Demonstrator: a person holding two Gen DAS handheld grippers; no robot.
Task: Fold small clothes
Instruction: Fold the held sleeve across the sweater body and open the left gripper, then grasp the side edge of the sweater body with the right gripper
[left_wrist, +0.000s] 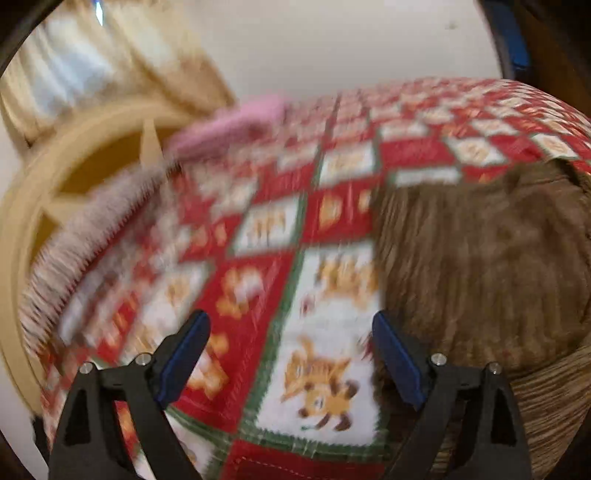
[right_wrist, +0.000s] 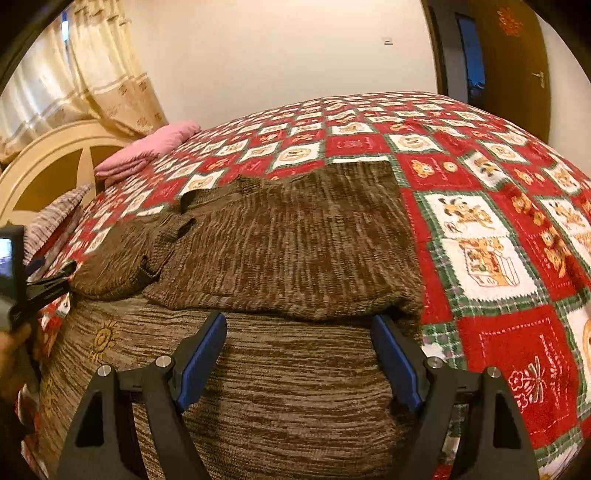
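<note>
A brown knitted sweater (right_wrist: 288, 236) lies on the bed, its far part folded over its near part, with a sleeve bunched at the left. My right gripper (right_wrist: 299, 332) is open and empty, just above the sweater's near part at the fold edge. My left gripper (left_wrist: 291, 332) is open and empty over the quilt, with the sweater (left_wrist: 480, 258) to its right. The left wrist view is blurred. The left gripper also shows in the right wrist view (right_wrist: 55, 278), at the far left beside the sleeve.
A red, white and green patchwork quilt (right_wrist: 498, 221) covers the bed. A pink folded cloth (right_wrist: 147, 147) and a striped pillow (right_wrist: 55, 218) lie by the cream headboard (right_wrist: 48, 158). Curtains hang at the left, a door (right_wrist: 509, 66) stands at the far right.
</note>
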